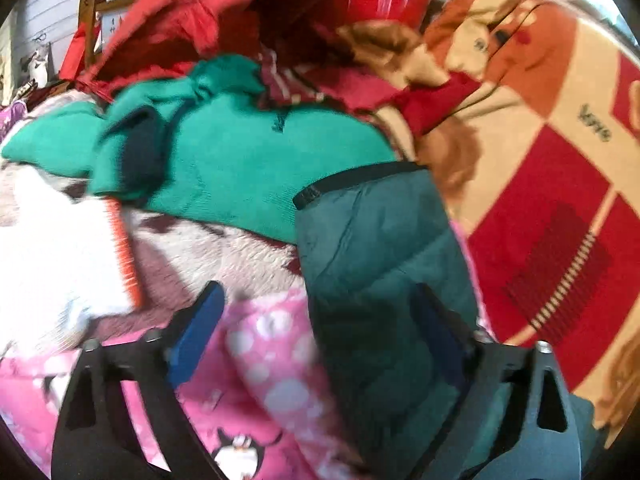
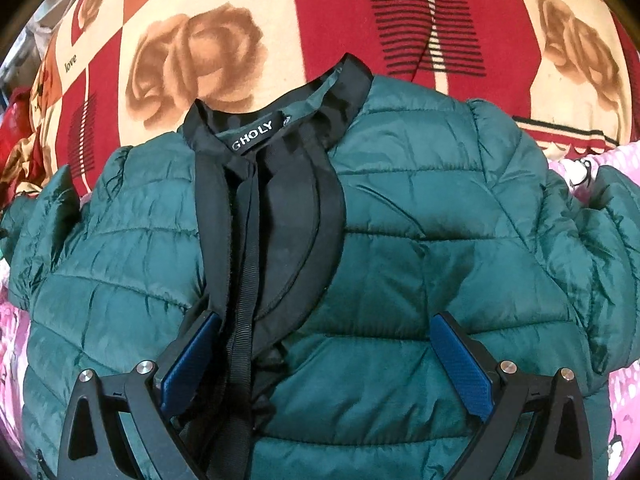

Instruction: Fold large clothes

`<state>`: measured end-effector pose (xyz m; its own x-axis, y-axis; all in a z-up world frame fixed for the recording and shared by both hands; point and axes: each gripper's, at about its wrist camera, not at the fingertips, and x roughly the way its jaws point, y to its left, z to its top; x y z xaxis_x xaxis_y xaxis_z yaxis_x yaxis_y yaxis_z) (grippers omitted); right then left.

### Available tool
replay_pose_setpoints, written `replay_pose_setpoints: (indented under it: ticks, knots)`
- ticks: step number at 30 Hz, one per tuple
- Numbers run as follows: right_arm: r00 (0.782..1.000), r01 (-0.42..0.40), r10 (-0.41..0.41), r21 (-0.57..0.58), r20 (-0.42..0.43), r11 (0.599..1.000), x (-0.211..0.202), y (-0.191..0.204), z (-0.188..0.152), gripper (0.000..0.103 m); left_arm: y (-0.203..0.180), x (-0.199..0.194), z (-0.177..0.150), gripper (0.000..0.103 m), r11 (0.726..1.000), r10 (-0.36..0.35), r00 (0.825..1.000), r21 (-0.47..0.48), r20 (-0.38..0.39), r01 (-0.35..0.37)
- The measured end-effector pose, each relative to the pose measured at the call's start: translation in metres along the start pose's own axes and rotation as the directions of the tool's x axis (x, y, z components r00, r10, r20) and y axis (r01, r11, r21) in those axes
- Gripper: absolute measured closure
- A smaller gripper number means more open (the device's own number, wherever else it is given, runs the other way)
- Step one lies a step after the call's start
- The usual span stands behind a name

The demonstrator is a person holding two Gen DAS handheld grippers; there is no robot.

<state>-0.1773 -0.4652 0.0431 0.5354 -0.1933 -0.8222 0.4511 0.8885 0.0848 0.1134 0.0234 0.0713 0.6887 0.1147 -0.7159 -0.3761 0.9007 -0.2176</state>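
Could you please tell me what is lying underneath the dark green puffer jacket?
A pink printed sheet shows beside the puffer jacket, a red and cream blanket beyond its collar. What lies beneath its middle is covered.

Left wrist view close, angled down over sleeve (image 1: 380, 264), right wrist above jacket (image 2: 400, 240), both sharing bedspread (image 1: 560, 184)
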Motion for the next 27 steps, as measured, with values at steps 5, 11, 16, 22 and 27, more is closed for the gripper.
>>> replay_pose_setpoints:
  ticks: [5,11,16,22,27]
  knots:
    - [1.0,-0.013,0.013,0.015,-0.003,1.0,0.004,-0.001,-0.001,0.0,-0.005,0.014,0.003,0.078,0.997,-0.077,0.996,-0.009,-0.043,0.077]
    - [1.0,-0.012,0.012,0.015,-0.003,1.0,0.005,0.001,-0.001,0.0,-0.017,-0.05,-0.001,0.094,0.967,-0.243,0.97,0.079,-0.028,0.244]
    - [1.0,-0.02,0.02,0.018,-0.015,1.0,0.005,0.0,0.0,0.0,-0.043,-0.131,-0.024,0.096,0.893,-0.396,0.917,0.22,-0.034,0.394]
    - [0.999,-0.044,0.044,0.017,0.032,0.999,-0.043,-0.009,0.0,0.0,-0.105,-0.22,-0.066,0.096,0.752,-0.526,0.846,0.417,-0.087,0.51]
    - [0.998,-0.039,0.037,0.027,0.057,0.999,-0.074,-0.028,-0.005,0.0,-0.162,-0.258,-0.126,0.096,0.629,-0.586,0.784,0.494,-0.205,0.6]
